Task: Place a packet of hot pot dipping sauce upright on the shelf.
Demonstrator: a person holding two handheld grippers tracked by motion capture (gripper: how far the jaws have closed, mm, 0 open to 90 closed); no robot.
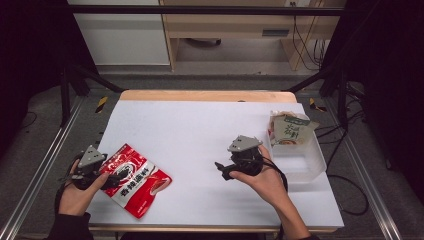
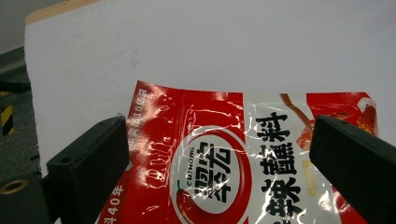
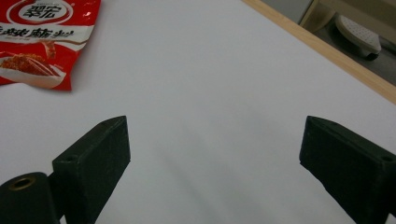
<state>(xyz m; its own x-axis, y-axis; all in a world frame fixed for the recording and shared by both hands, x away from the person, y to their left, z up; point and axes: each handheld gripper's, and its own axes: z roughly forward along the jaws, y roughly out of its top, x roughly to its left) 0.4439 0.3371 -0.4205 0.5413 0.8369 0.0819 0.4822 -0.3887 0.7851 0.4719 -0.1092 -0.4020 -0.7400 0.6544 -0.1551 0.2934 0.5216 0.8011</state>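
Left gripper (image 2: 219, 154) astride red pouch (image 2: 243, 163)

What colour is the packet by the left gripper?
Red packet with white band, clearest in left gripper view.

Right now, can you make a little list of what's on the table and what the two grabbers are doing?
table: white top
red packet: lies flat near the left front edge
left gripper: open, jaws on either side of the red packet
right gripper: open, nothing between its jaws
clear bin: at the right edge
green packet: stands in the clear bin
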